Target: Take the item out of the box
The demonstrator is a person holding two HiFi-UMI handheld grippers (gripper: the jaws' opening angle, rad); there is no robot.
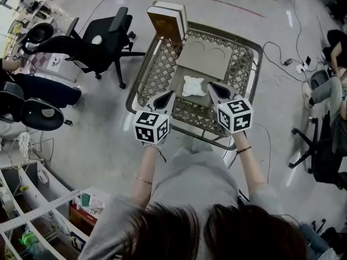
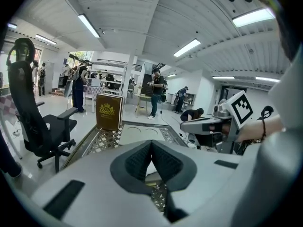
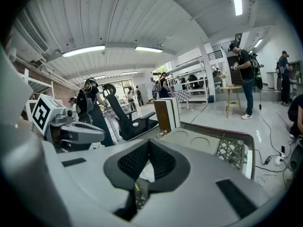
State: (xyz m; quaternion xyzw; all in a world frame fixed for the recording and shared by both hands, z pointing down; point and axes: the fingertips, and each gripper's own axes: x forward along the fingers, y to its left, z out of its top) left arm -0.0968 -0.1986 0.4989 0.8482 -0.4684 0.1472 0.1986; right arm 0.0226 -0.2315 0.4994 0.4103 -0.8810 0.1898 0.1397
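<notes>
The job is barely begun, as I judge it. The grey cardboard box (image 1: 184, 79) lies open on the metal lattice tabletop (image 1: 156, 69). Its brown lid with a gold emblem (image 1: 165, 20) stands upright at the far end. A flat grey insert with two round recesses (image 1: 206, 56) rests across the far part of the box. The small white, irregular-edged item (image 1: 193, 85) sits in the near part of the box and has not been lifted, so grasping it and carrying it out are both yet to do. My left gripper (image 1: 162, 98) hangs just beside the box's near left corner, and my right gripper (image 1: 217, 91) hangs at its near right corner, so the item lies between them and a little beyond their tips. Neither one touches it. In the left gripper view my ribbed dark fingers (image 2: 137, 162) meet at their tips with nothing clamped between them. In the right gripper view the fingers (image 3: 163, 162) are likewise pressed together and empty. A sliver of white shows past the fingers in each gripper view. Before I can take the item, one pair will have to spread and come down around it.
</notes>
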